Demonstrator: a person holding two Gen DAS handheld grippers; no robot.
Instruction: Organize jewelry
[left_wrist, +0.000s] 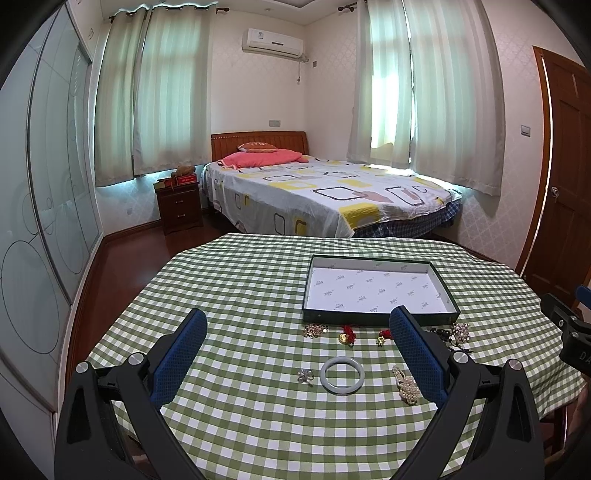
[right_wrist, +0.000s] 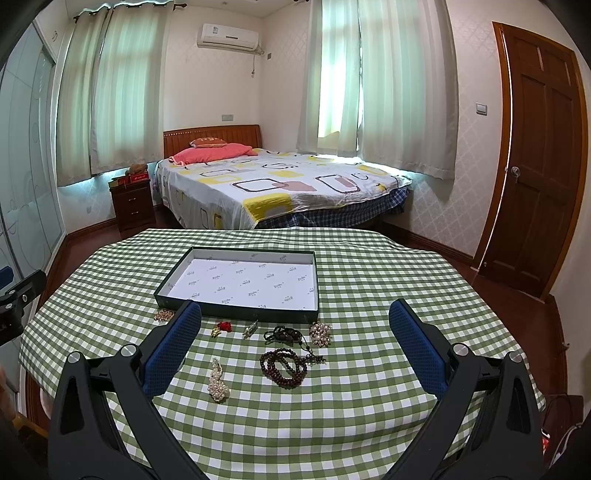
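Left gripper (left_wrist: 298, 334) hovers over the tabletop (left_wrist: 236, 424), blue pads spread wide, nothing between them. Just ahead of it lies a pale jade bangle (left_wrist: 342, 375), flat on the green checked cloth, with a small clear crystal piece (left_wrist: 305, 376) to its left and a pearl strand (left_wrist: 404, 384) to its right by the right pad. Right gripper (right_wrist: 295, 330) hangs the same way, jaws fully apart and empty. In front of it, a coil of dark red prayer beads (right_wrist: 283, 367) rests on the cloth, the pearl strand off to its left. Further out runs a row of small pieces: a red-and-gold charm (right_wrist: 222, 328), a dark knotted cord (right_wrist: 282, 333), a pearl brooch (right_wrist: 320, 333). Behind them sits the shallow dark box (right_wrist: 236, 314), white-lined, nothing in it.
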